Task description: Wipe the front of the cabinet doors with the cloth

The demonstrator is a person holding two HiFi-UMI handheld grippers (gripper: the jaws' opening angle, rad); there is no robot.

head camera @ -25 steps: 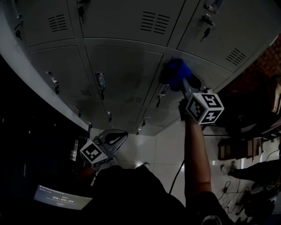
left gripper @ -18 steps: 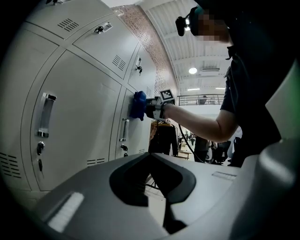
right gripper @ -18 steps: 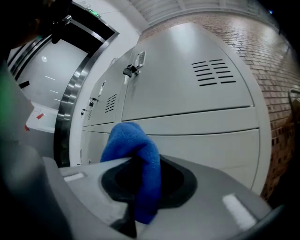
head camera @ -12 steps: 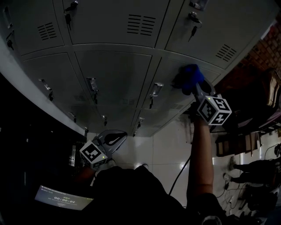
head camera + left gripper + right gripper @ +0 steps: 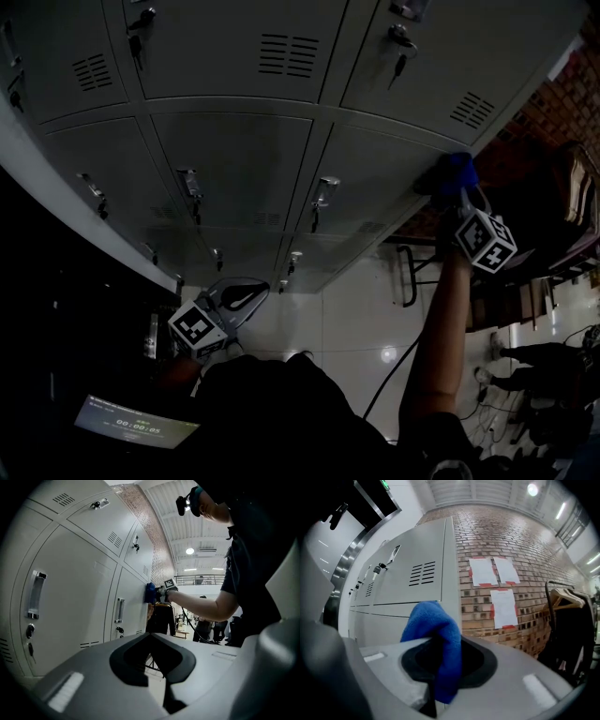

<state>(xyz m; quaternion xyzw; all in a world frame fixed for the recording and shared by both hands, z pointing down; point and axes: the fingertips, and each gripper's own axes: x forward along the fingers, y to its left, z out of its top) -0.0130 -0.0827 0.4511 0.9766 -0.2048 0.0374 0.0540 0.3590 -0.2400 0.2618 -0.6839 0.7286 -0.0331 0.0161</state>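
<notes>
Grey metal cabinet doors (image 5: 239, 155) with handles and vent slots fill the upper part of the head view. My right gripper (image 5: 453, 184) is shut on a blue cloth (image 5: 457, 171) and holds it against the far right edge of a middle-row door (image 5: 380, 173). In the right gripper view the cloth (image 5: 437, 632) hangs bunched between the shut jaws, beside the last door (image 5: 417, 581). My left gripper (image 5: 242, 296) hangs low, away from the doors, shut and empty. The left gripper view shows the cloth (image 5: 150, 592) far off on the doors.
A brick wall (image 5: 513, 536) with taped papers (image 5: 494, 571) stands right of the cabinets. A garment rack (image 5: 569, 620) stands further right. A lit screen (image 5: 131, 424) sits low left. A cable (image 5: 394, 366) trails over the tiled floor. A person (image 5: 544, 356) is at the right.
My right gripper has carried the cloth rightward along the middle-row door, from near its handle to the cabinet's right edge. The left gripper has stayed put.
</notes>
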